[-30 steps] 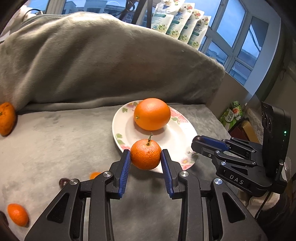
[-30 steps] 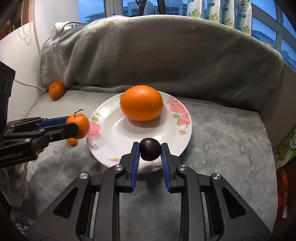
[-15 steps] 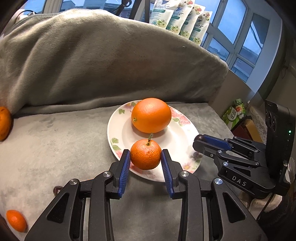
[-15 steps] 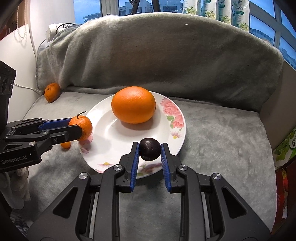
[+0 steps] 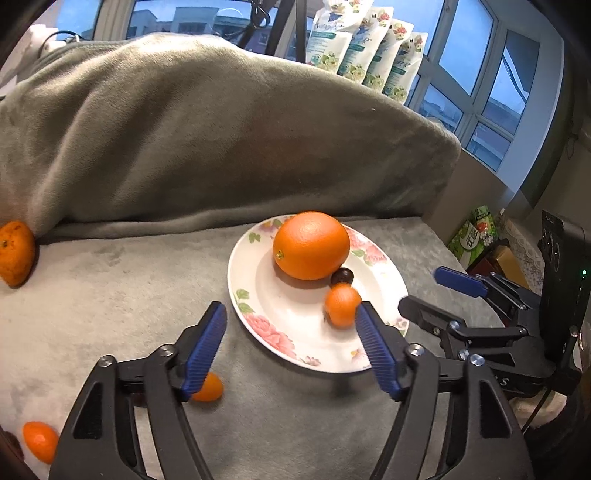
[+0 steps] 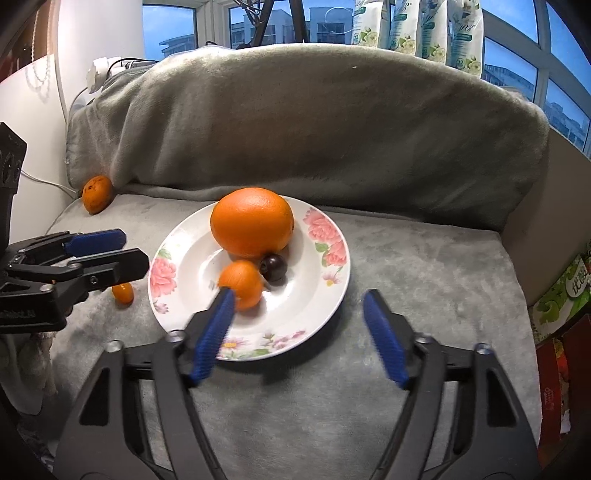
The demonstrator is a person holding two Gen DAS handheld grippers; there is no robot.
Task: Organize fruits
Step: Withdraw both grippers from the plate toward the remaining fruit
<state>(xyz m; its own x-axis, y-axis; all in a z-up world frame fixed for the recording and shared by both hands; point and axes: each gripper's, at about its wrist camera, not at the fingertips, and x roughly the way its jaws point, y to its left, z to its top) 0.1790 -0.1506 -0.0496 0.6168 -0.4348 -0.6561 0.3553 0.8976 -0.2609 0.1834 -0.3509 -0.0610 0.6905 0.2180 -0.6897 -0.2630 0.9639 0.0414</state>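
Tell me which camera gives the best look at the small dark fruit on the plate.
The right wrist view: the dark fruit shows almost whole, on the plate beside the big orange. In the left wrist view, only its top peeks out behind the small tangerine.

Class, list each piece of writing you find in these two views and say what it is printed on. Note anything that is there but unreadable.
"72" – in a circle on the white pouches along the window sill.
"优" – a Chinese character, then cut off, on the green box beside the sofa.
Larger wording on the pouches: too blurred to read.
White lettering on the left hand-held gripper: blurred in the right wrist view, unreadable.
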